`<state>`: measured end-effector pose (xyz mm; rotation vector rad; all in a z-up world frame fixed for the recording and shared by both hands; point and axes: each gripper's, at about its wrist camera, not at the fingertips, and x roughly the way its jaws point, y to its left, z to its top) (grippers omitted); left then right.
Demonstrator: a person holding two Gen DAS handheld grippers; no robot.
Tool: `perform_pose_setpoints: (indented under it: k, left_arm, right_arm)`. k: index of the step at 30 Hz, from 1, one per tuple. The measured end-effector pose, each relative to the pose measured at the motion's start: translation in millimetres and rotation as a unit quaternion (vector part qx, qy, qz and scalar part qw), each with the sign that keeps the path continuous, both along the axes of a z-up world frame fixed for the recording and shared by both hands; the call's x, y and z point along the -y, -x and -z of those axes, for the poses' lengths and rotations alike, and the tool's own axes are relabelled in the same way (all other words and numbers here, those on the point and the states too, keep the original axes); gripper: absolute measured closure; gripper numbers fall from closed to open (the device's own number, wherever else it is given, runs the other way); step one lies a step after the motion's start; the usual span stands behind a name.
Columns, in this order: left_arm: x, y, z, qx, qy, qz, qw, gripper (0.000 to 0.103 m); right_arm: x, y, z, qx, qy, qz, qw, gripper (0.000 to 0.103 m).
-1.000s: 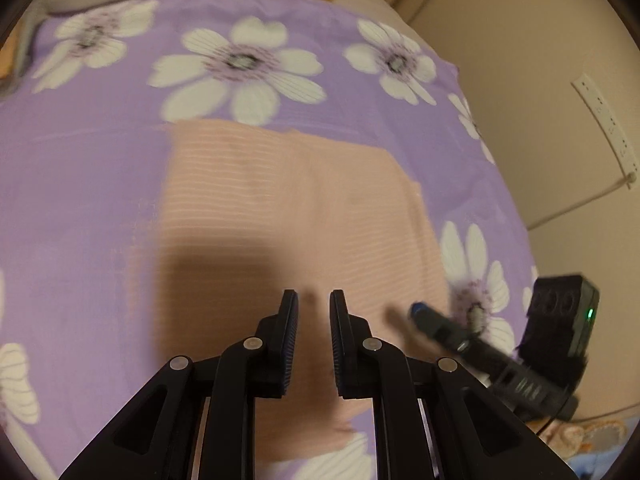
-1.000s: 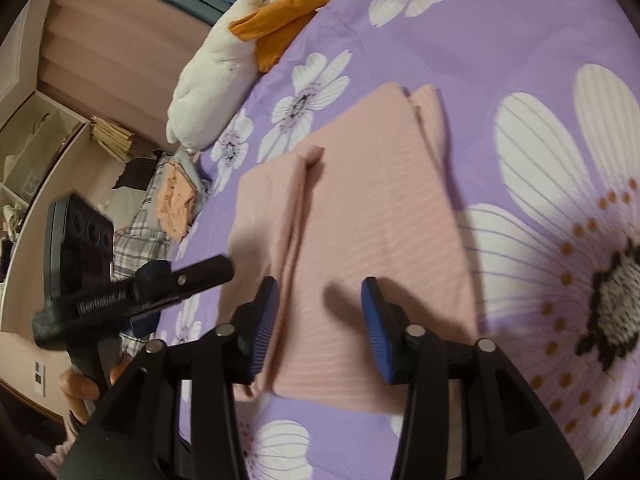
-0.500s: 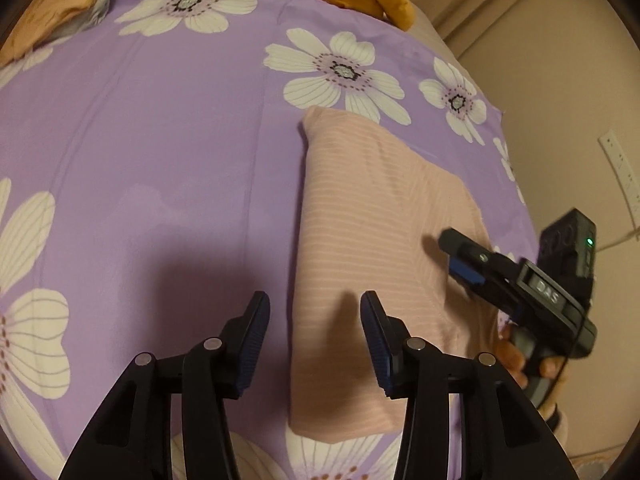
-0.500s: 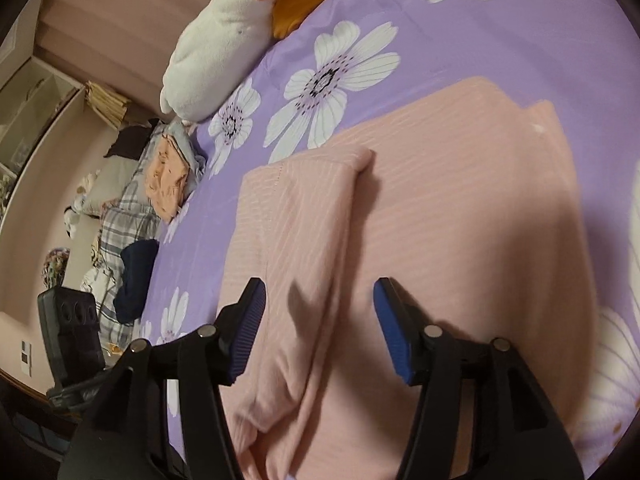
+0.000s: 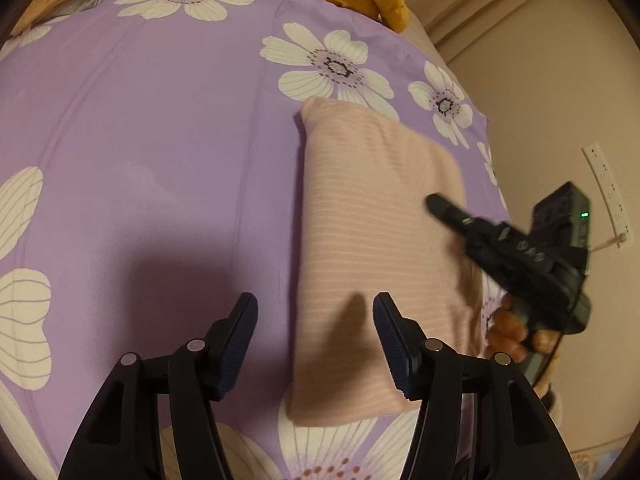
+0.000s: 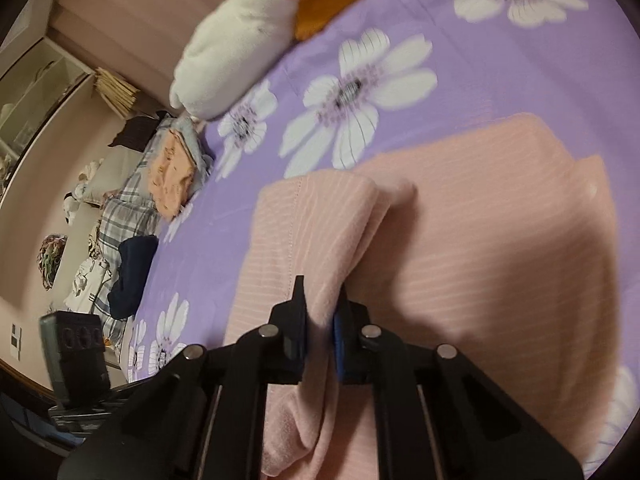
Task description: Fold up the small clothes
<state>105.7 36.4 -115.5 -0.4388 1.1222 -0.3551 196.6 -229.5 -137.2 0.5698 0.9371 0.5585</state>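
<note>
1. Fingers, right gripper [image 6: 320,322]: clamped on a raised fold of the pink garment [image 6: 480,248]. A second ago they stood apart above the cloth; they have just been closing, and the fold now sits pinched between them.
2. Fingers, left gripper [image 5: 315,336]: apart, nothing between them, hovering over the near left edge of the pink garment [image 5: 372,248]. A second ago they were nearly together; they have just been opening.
3. Pink garment: striped, folded into a tall rectangle, lying on the bed [image 5: 160,160], which has a purple cover printed with white flowers. In the left wrist view a second ago it lay straight ahead and filled the centre; now it lies right of centre, with bare purple cover to its left.
4. Right gripper as seen from the left wrist [image 5: 440,204]: blurred, its tip over the garment's right edge, a hand [image 5: 516,332] on its grip.
5. Plush toy [image 6: 240,40]: white with orange parts, at the far end of the bed.
6. Clothes pile [image 6: 160,184]: plaid, peach and dark pieces, beyond the bed's left edge in the right wrist view.
</note>
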Motion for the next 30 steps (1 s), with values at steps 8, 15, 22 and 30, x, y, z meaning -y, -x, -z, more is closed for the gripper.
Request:
perform_pose_setpoints:
  k: [8,15,22,30]
  left_arm:
    - [16,1,-4,0.006,-0.002,0.022,0.9997,0.045]
    - [50,-5,-11,0.018,-0.02,0.06,0.9978,0.045]
    - [87,-15,-17,0.039,-0.041,0.093,0.994,0.045]
    - [106,-24,-25,0.07,-0.06,0.116,0.989,0.045]
  right_arm:
    - [46,5,-41,0.036,0.049,0.035,0.998,0.092]
    - [89,11,-35,0.026,0.075,0.079,0.994,0.092]
    - [103,5,-5,-0.009,0.085,0.091,0.992,0.088]
    - [118,14,-26,0.036,0.168,0.17,0.97,0.079]
